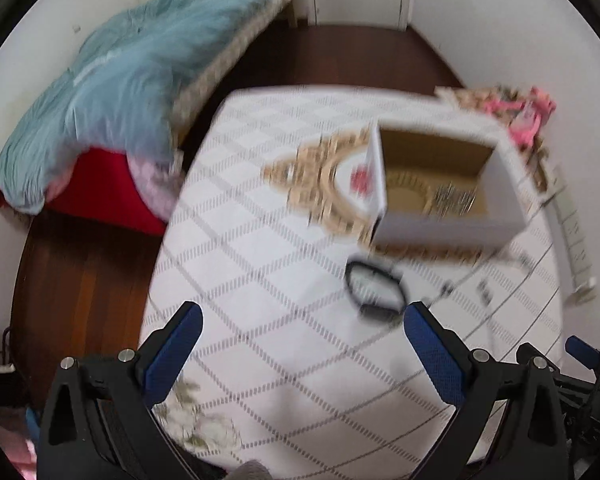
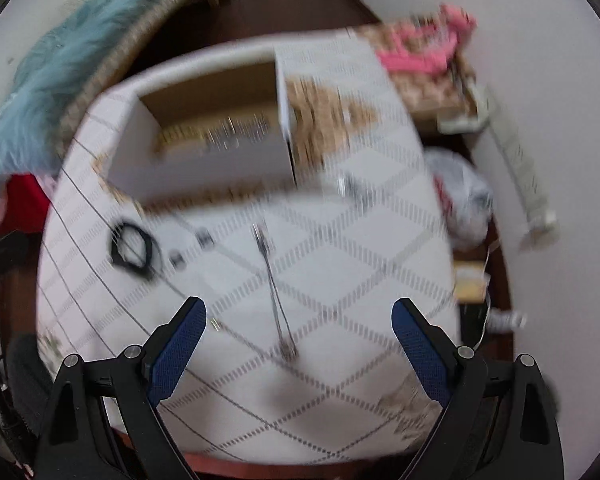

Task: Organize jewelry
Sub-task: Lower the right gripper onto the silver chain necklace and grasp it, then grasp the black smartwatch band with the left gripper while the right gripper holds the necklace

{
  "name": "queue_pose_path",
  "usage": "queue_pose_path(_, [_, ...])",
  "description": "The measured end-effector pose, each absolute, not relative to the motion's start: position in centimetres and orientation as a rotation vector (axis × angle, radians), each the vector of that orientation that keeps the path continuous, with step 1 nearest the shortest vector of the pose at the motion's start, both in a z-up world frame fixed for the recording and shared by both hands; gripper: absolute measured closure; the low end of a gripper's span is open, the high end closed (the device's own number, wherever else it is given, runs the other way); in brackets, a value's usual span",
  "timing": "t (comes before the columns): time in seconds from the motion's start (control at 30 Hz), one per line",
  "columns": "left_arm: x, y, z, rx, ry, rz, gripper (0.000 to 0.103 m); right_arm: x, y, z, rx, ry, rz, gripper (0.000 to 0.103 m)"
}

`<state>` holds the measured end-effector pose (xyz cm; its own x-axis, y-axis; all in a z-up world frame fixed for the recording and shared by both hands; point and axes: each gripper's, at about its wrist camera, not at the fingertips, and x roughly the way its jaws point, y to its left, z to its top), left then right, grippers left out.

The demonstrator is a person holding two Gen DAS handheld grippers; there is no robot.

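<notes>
Left wrist view: the left tongs are spread wide with nothing between the blue pads, hovering above the bench, which is covered in a white diamond-patterned cloth. The whole picture is smeared by motion. A black bracelet lies on the cloth just beyond the right-hand pad, near the front of an open white box. Inside the box there is a glittering heap of jewelry; single pieces cannot be told apart. A few small dark bits lie on the cloth to the right of the bracelet, too blurred to name. At the lower right edge, part of the right tongs shows, mostly cut off. A blue blanket lies on a bed at left.

Right wrist view: the right tongs are likewise spread and grip nothing. Ahead of them a thin silvery chain lies stretched along the cloth, its far end blurred. The black bracelet sits to the left, well apart from the chain, with two small dark pieces between them. The open white box stands behind, its contents only a streaked shimmer. Pink clutter at the far right corner is unreadable.
</notes>
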<state>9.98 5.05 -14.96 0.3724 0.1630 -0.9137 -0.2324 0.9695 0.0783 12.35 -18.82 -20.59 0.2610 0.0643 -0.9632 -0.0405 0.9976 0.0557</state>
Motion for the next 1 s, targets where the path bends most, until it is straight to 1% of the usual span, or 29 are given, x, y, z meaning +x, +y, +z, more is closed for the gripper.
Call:
queue_pose_path(0.07, [9.3, 5.0, -16.7, -0.063, 1.199, 0.262, 0.0, 11.3, -19.3, -22.7, 0.056, 1.337, 0.068, 0.009])
queue_pose_path(0.13, [8.7, 5.0, -18.2, -0.062, 1.231, 0.272, 0.0, 10.6, -19.6, -24.2, 0.082, 1.344, 0.063, 0.016])
queue_pose_path(0.17, [8.4, 5.1, -18.6, -0.065, 1.24, 0.274, 0.0, 10.2, -19.6, -25.0, 0.09, 1.356, 0.061, 0.025])
queue_pose_path(0.2, [8.1, 5.1, -19.0, -0.067, 1.25, 0.277, 0.0, 9.8, -19.5, -25.5, 0.101, 1.357, 0.064, 0.03])
queue_pose_path(0.23, [7.9, 5.0, -19.2, -0.068, 1.256, 0.279, 0.0, 9.5, -19.4, -25.9, 0.101, 1.354, 0.061, 0.031])
queue_pose_path(0.33, [7.5, 5.0, -19.7, -0.064, 1.266, 0.283, 0.0, 8.9, -18.9, -26.1, 0.074, 1.314, 0.05, 0.047])
queue_pose_path(0.37, [7.5, 4.9, -19.8, -0.061, 1.267, 0.285, 0.0, 8.8, -18.7, -26.1, 0.059, 1.301, 0.045, 0.057])
queue_pose_path(0.4, [7.5, 4.9, -19.8, -0.06, 1.267, 0.285, 0.0, 8.7, -18.6, -26.1, 0.048, 1.29, 0.041, 0.074])
queue_pose_path(0.43, [7.5, 4.8, -19.9, -0.06, 1.267, 0.286, 0.0, 8.6, -18.5, -26.1, 0.041, 1.285, 0.043, 0.085])
queue_pose_path(0.47, [7.6, 4.9, -19.9, -0.066, 1.266, 0.287, 0.0, 8.6, -18.4, -26.1, 0.043, 1.287, 0.05, 0.092])
queue_pose_path(0.57, [8.2, 5.5, -19.9, -0.098, 1.268, 0.28, 0.0, 8.7, -18.5, -25.6, 0.076, 1.275, 0.059, 0.092])
queue_pose_path(0.77, [10.9, 7.3, -20.2, -0.245, 1.262, 0.236, 0.001, 10.8, -19.8, -22.6, 0.15, 1.201, 0.049, 0.092])
queue_pose_path(1.0, [13.9, 4.2, -22.7, -0.221, 1.32, 0.141, 0.001, 13.5, -20.5, -22.0, 0.162, 1.187, 0.024, 0.092])
